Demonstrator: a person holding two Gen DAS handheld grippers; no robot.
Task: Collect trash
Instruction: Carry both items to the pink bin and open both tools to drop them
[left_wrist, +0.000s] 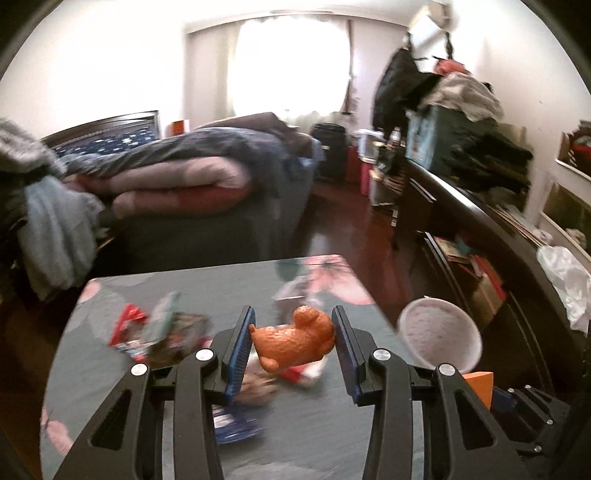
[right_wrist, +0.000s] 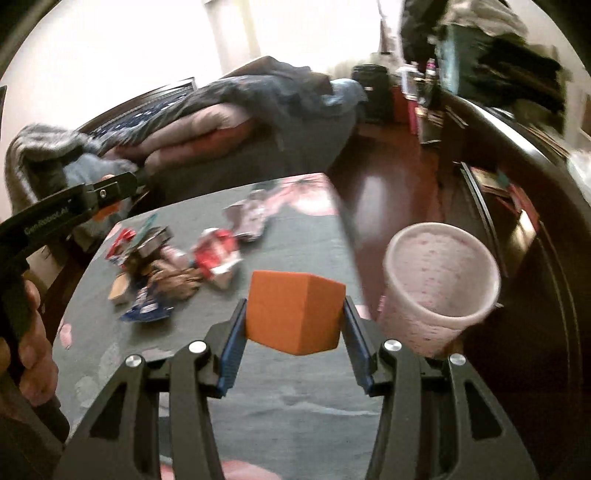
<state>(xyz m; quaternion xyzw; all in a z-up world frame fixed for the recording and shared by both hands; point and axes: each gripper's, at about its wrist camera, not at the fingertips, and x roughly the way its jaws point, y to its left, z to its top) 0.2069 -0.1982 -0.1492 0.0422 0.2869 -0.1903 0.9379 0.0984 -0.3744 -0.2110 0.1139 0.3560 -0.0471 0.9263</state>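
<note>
the left gripper (left_wrist: 292, 341) is clamped on an orange toy (left_wrist: 295, 341), the right gripper (right_wrist: 293, 321) on an orange block (right_wrist: 293, 314). both should be carried level over the bin (right_wrist: 439, 280), beside the table (right_wrist: 295, 236), and released singly.

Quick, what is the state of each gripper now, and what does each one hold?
Left gripper: shut on the orange toy animal.
Right gripper: shut on the orange block.
</note>
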